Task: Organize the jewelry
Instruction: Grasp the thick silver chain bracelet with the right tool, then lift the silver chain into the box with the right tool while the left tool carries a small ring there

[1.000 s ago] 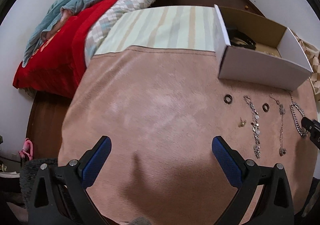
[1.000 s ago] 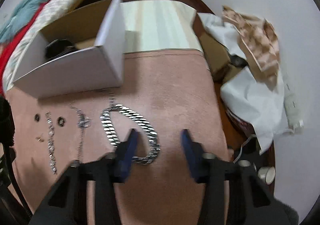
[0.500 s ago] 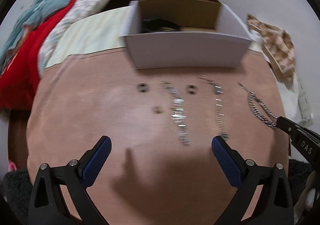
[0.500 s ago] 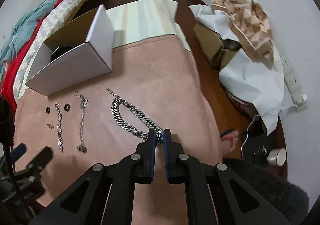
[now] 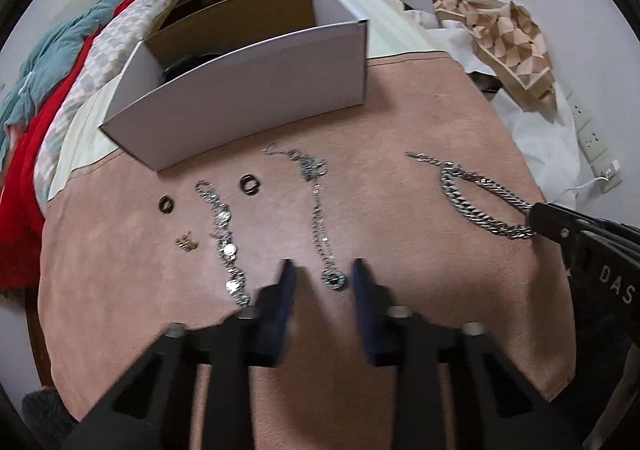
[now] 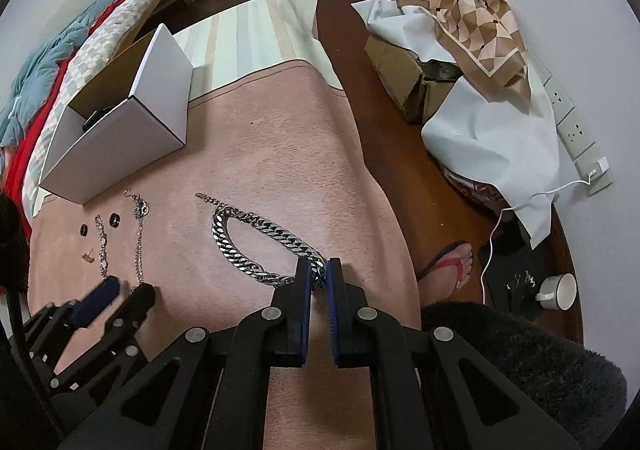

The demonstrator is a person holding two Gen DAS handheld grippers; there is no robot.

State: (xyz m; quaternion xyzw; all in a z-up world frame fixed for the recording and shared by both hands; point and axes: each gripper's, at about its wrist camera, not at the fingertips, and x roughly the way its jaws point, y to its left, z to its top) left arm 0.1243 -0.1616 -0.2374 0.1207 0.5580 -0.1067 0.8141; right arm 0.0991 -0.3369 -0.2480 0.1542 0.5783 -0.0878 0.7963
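Currently the right gripper pinches the curb chain at lower centre while the left gripper, jaws closing, straddles the pendant necklace without yet pinching it; next, lift both into the white box at upper left.

A striped pale cloth lies under the far edge of the pink cloth. To the left a bed carries a teal blanket, a red cover and a checked quilt. On the right a beige diamond-patterned scarf drapes over white sheeting and a brown cardboard box. A white power strip lies by the wall. A white cup sits on the dark wood floor, near a foot in a red sandal.
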